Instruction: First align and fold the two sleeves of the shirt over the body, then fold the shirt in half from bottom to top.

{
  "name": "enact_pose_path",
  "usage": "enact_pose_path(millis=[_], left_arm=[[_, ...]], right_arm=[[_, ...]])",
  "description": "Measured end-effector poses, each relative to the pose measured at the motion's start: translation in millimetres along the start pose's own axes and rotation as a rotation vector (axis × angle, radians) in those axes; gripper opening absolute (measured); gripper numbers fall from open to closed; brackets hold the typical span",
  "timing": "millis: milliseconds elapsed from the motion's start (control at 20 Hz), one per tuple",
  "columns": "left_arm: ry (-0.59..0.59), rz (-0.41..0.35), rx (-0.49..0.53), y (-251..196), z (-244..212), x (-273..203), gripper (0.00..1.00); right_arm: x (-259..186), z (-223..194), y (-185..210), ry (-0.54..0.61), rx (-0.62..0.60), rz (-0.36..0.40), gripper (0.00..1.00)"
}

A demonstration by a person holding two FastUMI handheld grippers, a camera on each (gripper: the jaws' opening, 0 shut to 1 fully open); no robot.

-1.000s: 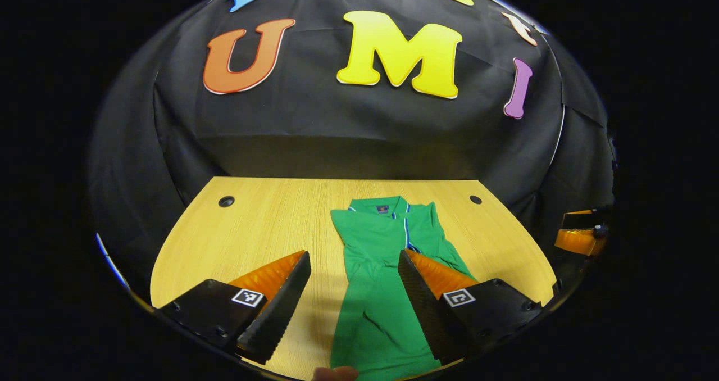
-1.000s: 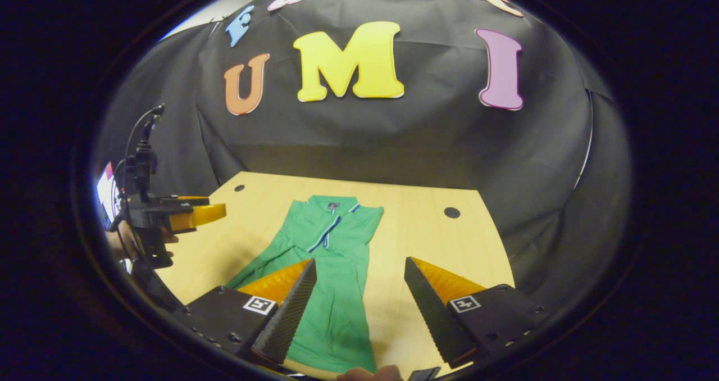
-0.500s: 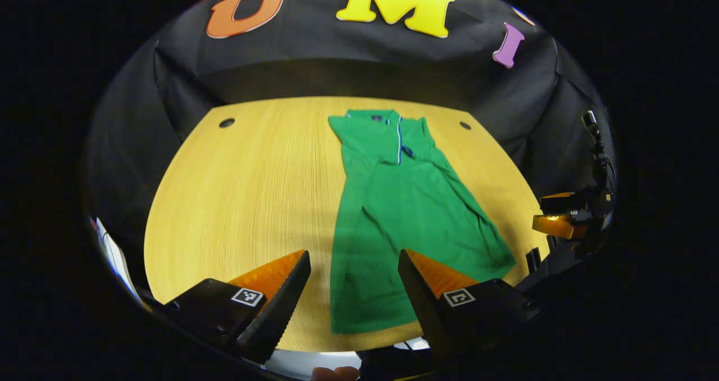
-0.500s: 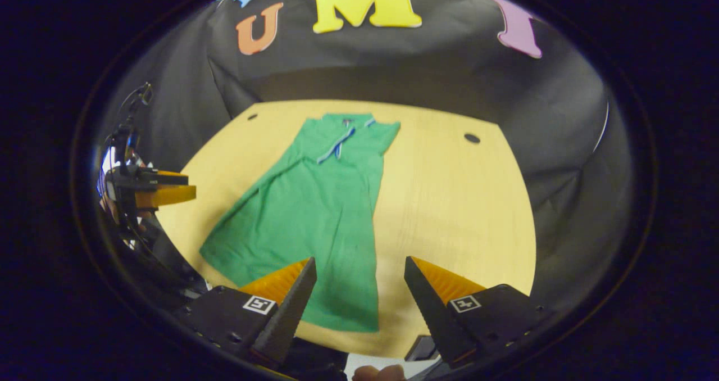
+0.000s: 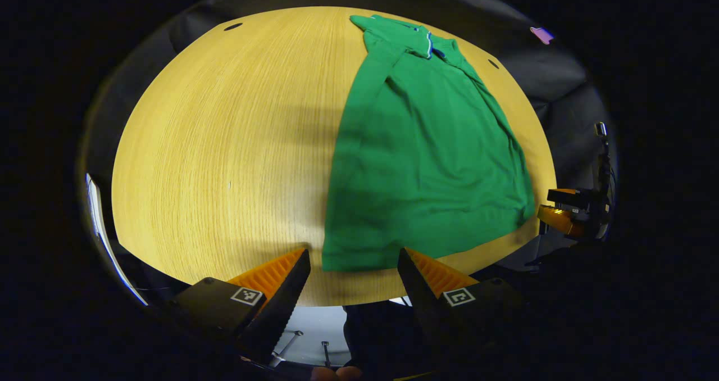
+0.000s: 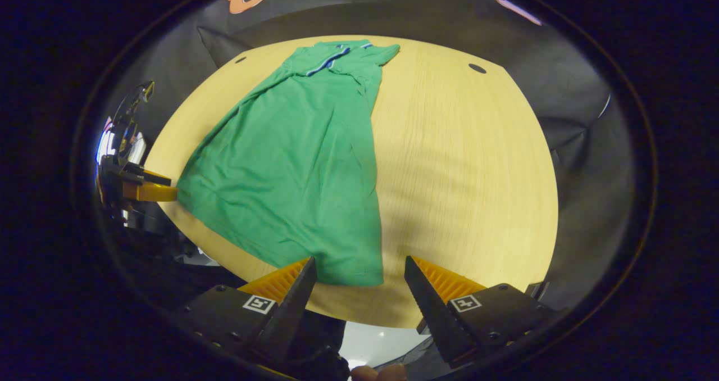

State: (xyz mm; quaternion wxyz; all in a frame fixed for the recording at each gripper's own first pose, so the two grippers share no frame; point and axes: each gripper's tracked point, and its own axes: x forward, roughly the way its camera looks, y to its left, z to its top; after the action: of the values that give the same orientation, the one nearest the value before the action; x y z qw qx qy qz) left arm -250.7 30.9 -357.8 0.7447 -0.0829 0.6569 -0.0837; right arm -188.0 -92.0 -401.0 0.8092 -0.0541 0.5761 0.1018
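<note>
A wooden surface (image 5: 224, 145) carries the green shirt (image 5: 421, 156), which lies flat with its sleeves folded over the body, collar at the far edge and hem toward me at the near edge. My left gripper (image 5: 354, 268) hangs just above the hem's left corner, jaws wide apart and holding nothing; my right gripper (image 6: 359, 274) hangs at the hem's right corner, jaws equally wide and empty. No container is in sight. Since a second ago both grippers have tipped downward and closed in on the hem, which now sits between each pair of fingers.
</note>
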Motion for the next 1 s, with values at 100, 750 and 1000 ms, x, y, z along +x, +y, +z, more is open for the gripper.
enact_pose_path(millis=[100, 750, 1000], left_arm=[[0.004, 0.020, -0.019, 8, -6, 8, 1.00], [0.040, 0.144, 0.060, 10, 6, 17, 0.99], [0.074, 0.149, 0.037, 8, 4, 17, 0.99]], right_arm=[[7, -3, 1, 0.011, -0.017, -0.006, 0.97], [35, -9, 13, 0.066, 0.007, -0.022, 0.94], [36, -8, 11, 0.085, -0.012, -0.019, 0.96]])
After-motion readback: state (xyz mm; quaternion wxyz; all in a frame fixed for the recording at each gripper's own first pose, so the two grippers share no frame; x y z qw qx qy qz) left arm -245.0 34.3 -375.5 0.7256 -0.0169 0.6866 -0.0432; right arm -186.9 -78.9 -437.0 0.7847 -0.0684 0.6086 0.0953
